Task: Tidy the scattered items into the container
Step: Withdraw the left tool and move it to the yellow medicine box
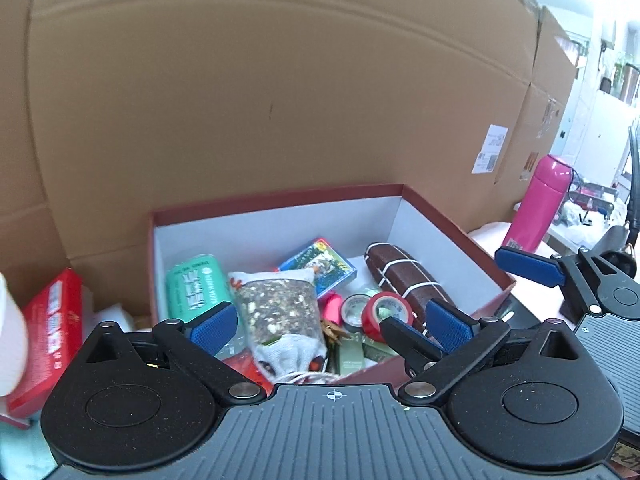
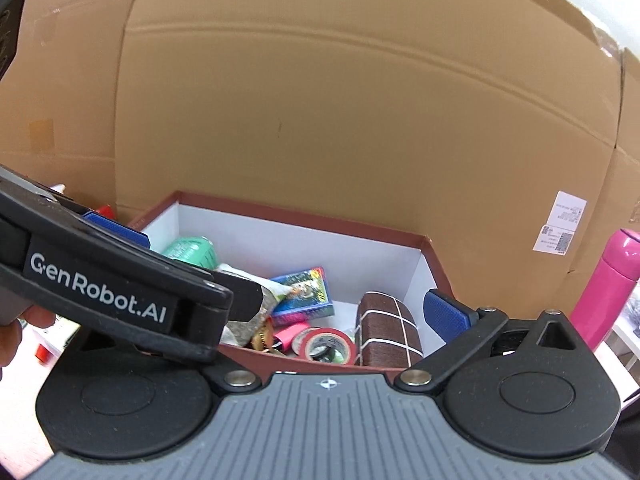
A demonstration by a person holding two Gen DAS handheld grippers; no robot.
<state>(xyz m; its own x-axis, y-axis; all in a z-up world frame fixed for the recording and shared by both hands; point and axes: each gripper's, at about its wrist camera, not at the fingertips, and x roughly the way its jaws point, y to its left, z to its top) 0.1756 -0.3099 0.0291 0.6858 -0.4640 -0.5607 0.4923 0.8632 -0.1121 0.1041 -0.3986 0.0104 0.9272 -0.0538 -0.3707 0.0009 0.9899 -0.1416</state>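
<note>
The left gripper (image 1: 332, 326) hangs over the near edge of the red box (image 1: 280, 200), fingers spread wide with nothing between them. The right gripper (image 2: 296, 292) sits beside it at the box's near right corner; one blue finger pad (image 2: 444, 314) is visible, the other is hidden behind the left gripper's body, so how far it is open cannot be told.

Contents of the box:
- green pack (image 1: 196, 286) at the far left corner
- seed bag (image 1: 280, 312) along the near edge, at its middle
- picture card box (image 1: 320, 266) toward the far wall
- red tape roll (image 1: 386, 314) near the middle
- brown case (image 1: 404, 280) along the right wall

Outside the box, a red carton (image 1: 50, 334) lies off its left wall, and a pink bottle (image 1: 538, 204) stands well off to the right.
</note>
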